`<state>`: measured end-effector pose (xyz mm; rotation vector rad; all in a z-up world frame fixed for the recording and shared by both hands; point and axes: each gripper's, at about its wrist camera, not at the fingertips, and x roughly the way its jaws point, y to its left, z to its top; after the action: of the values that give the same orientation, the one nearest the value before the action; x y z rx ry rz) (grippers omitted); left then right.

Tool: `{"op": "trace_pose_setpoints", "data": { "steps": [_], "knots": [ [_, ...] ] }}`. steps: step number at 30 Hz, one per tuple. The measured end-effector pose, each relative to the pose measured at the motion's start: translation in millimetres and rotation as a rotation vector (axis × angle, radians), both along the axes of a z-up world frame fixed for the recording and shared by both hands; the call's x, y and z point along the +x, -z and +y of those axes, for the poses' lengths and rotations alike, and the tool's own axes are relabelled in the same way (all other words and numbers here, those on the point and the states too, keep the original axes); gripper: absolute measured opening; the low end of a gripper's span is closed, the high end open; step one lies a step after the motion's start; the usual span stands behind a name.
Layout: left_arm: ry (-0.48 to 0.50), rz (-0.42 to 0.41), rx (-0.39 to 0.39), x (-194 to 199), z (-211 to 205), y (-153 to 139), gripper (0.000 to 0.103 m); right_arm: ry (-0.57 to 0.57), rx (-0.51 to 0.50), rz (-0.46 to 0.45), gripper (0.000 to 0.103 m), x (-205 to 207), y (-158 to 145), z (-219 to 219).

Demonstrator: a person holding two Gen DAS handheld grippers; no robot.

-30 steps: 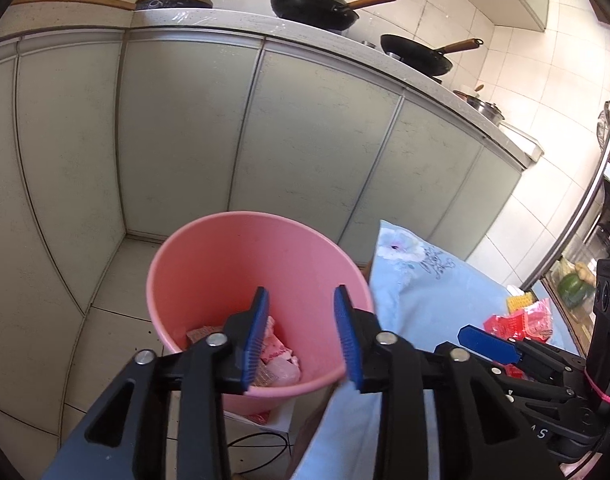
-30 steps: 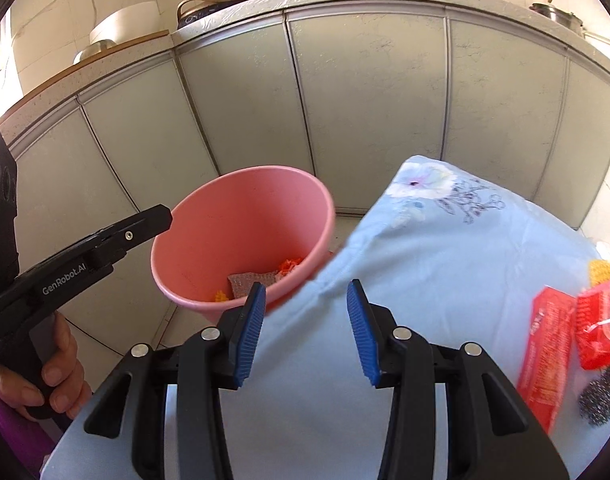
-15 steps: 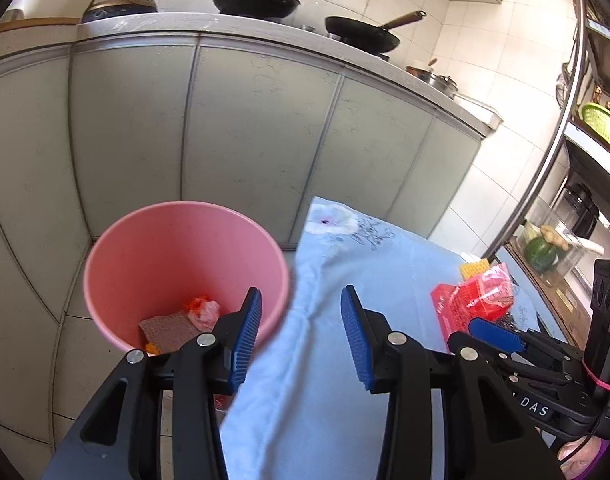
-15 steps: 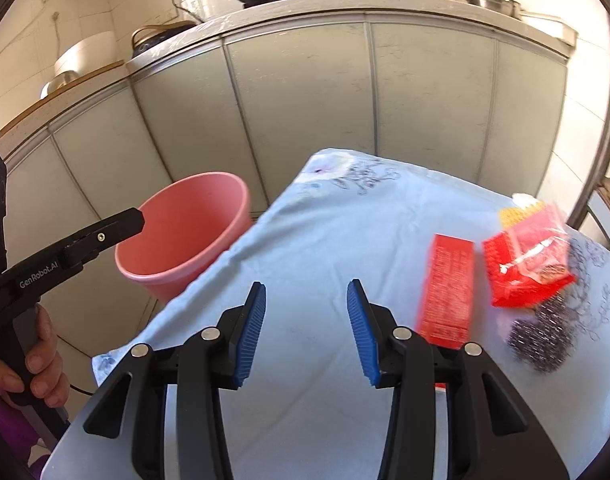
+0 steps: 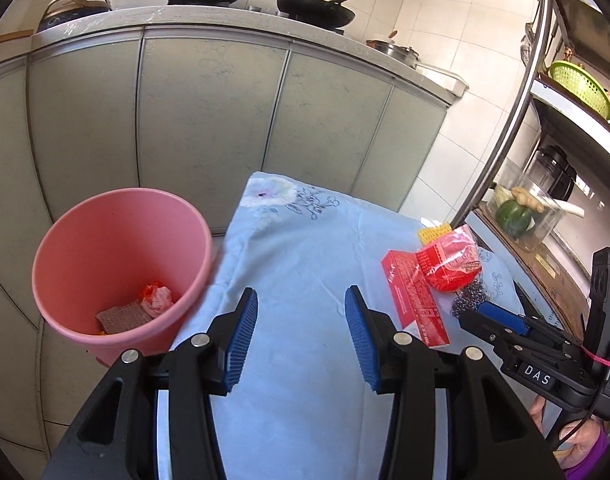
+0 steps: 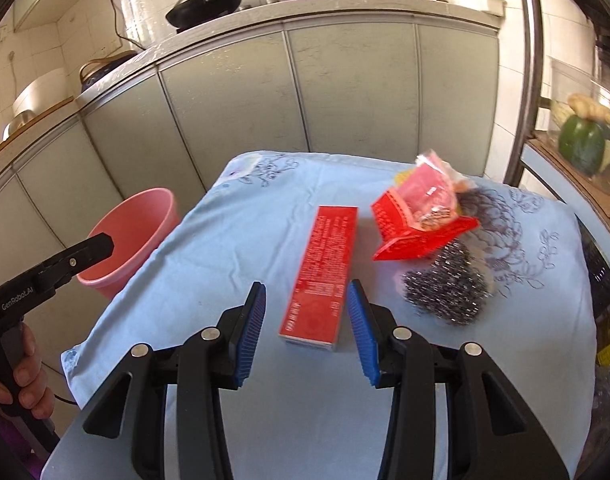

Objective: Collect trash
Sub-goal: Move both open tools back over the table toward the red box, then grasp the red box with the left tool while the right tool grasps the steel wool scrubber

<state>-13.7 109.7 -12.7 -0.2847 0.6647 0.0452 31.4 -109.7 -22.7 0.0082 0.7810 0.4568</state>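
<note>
Right tool [image 6: 307, 326] apart over one red box [image 6: 325, 272]; one pink bin [image 6: 133, 236]

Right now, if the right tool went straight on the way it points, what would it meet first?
Most likely the long red cardboard box lying on the light blue cloth; it sits between the right tool's open fingers, though depth is unclear.

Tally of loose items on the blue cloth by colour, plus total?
Red: 2, a long box and a crumpled wrapper
Silver: 1, a steel scourer
Yellow: 1, a small piece behind the wrapper
Total: 4
</note>
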Motion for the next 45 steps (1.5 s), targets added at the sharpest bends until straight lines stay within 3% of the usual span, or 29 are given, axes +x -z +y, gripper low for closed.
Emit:
{"op": "trace_pose_setpoints", "data": {
  "steps": [11, 18, 30, 35, 45],
  "knots": [
    [0.035, 0.024, 0.005, 7, -18, 6, 0.045, 0.063, 0.031, 0.016, 0.044, -1, 8, -28],
    [0.053, 0.047, 0.02, 14, -31, 9, 0.045, 0.093, 0.045, 0.004, 0.051, -4, 9, -40],
    [0.163, 0.098, 0.04, 47, -79, 10, 0.045, 0.168, 0.058, -0.024, 0.052, 0, 13, -74],
    [0.193, 0.162, 0.012, 70, -104, 17, 0.045, 0.21, 0.081, -0.018, 0.052, 2, 18, -95],
    [0.148, 0.29, -0.033, 106, -125, 40, 0.045, 0.242, 0.125, 0.018, 0.052, 7, 30, -112]
  ]
}}
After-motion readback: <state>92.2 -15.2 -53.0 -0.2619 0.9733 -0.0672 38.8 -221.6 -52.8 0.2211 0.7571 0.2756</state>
